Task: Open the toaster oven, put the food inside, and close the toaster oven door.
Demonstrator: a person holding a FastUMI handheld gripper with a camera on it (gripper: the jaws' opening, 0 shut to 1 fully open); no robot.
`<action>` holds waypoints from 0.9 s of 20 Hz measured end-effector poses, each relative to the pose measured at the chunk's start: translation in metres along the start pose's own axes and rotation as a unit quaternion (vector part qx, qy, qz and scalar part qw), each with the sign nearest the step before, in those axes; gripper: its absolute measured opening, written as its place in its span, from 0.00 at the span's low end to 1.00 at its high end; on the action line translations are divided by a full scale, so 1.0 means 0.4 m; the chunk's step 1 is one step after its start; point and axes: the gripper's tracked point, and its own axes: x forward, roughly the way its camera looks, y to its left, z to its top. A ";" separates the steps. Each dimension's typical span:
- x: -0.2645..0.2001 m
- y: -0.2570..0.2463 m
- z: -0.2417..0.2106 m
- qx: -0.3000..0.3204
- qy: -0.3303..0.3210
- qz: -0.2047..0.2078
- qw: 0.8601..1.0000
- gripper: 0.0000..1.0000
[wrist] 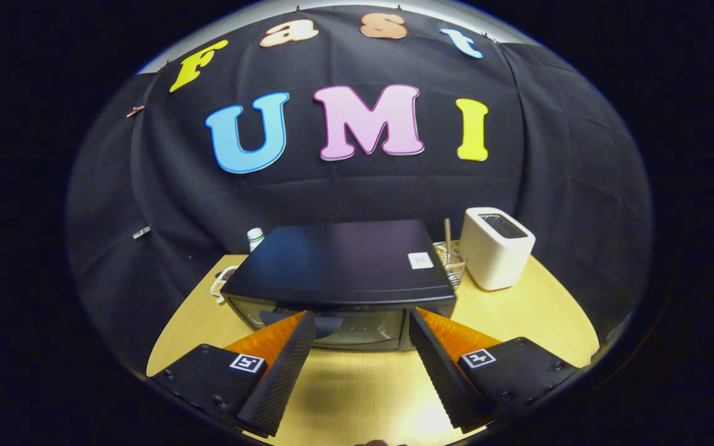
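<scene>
Your toaster oven [341, 272] sits at 12 o'clock from the gripper [362, 325], square on the wooden table [537, 322], its dark flat top facing you and its glass door [357, 327] shut against the front. The door shows in the gap between your 2 fingers, and the tips of both fingers overlap the oven's lower front edge in the view; whether they touch it you cannot tell. A small white sticker [420, 261] lies on the oven's top toward its 2 o'clock corner.

Your gripper's jaws are spread wide, with nothing pinched between them, only bare tabletop and the door beyond. Each finger carries 1 square marker on its body.

Moving outward: at 1 o'clock, just beside the oven's right rear corner, stands a wire basket [450, 263] with a wooden stick [447, 238] rising upright from it. Just past that, at about 2 o'clock, is a white slot toaster [494, 248], standing upright and apart from the oven. At 11 o'clock, behind the oven's left rear corner, the cap of a small white bottle [256, 237] pokes up, and a pale cord [220, 286] lies on the table at the oven's left side. No food is to be made out on the table.
</scene>
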 end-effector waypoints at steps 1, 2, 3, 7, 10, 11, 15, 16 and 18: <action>-0.021 -0.030 0.026 -0.002 -0.016 -0.007 1.000 0.99; -0.034 -0.065 0.051 -0.008 -0.032 -0.016 0.999 0.99; -0.050 -0.099 0.077 -0.016 -0.050 -0.024 0.998 0.99; -0.136 -0.236 0.159 -0.035 -0.110 -0.060 0.991 0.99; -0.215 -0.311 0.188 -0.036 -0.139 -0.086 0.986 0.99; -0.243 -0.320 0.188 -0.041 -0.147 -0.087 0.985 0.98; -0.329 -0.322 0.192 -0.072 -0.178 -0.090 0.977 0.98; -0.338 -0.313 0.186 -0.073 -0.180 -0.086 0.977 0.98; -0.352 -0.301 0.168 -0.066 -0.172 -0.077 0.980 0.98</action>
